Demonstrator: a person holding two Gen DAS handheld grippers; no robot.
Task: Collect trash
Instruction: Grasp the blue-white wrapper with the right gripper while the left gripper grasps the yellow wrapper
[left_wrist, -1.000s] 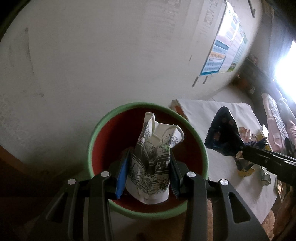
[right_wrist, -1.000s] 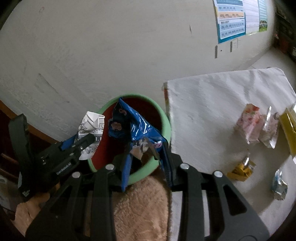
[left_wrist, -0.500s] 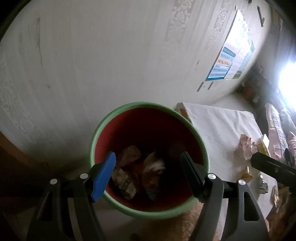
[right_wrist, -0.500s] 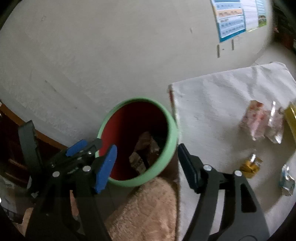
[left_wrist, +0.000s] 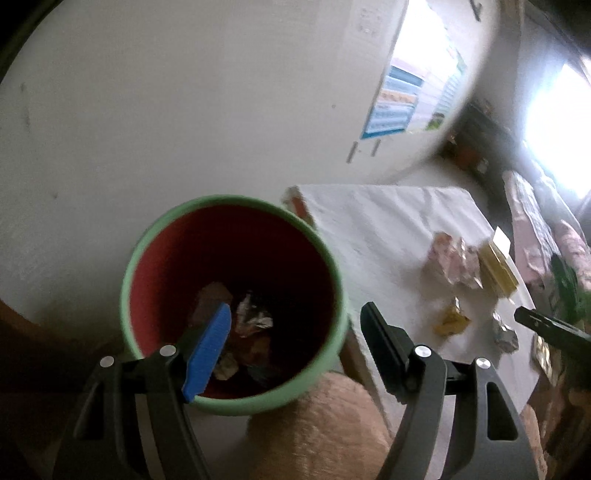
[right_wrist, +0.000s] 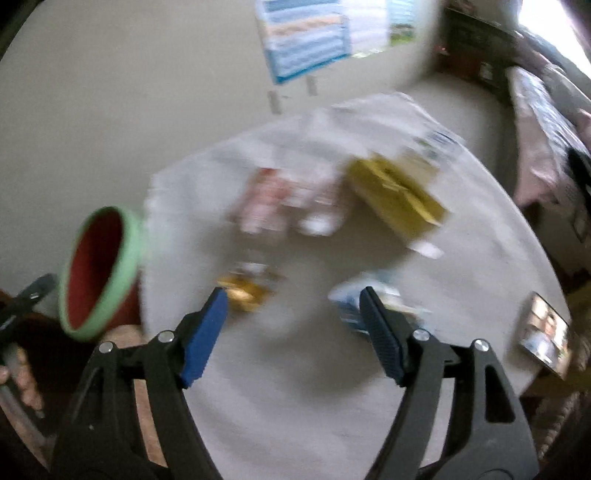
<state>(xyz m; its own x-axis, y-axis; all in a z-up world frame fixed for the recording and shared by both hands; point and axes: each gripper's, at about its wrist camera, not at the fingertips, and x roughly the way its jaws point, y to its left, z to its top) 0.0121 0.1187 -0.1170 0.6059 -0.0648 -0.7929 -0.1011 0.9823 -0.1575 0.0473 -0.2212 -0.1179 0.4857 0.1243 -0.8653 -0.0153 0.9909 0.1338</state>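
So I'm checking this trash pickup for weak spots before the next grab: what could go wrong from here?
1. The bin stands off the table's edge, so carried trash could drop into the gap.
2. The right gripper is open between the small yellow wrapper and the blue-white wrapper; it might nudge one while closing on the other.
3. The right wrist view is blurred, so aim may suffer.
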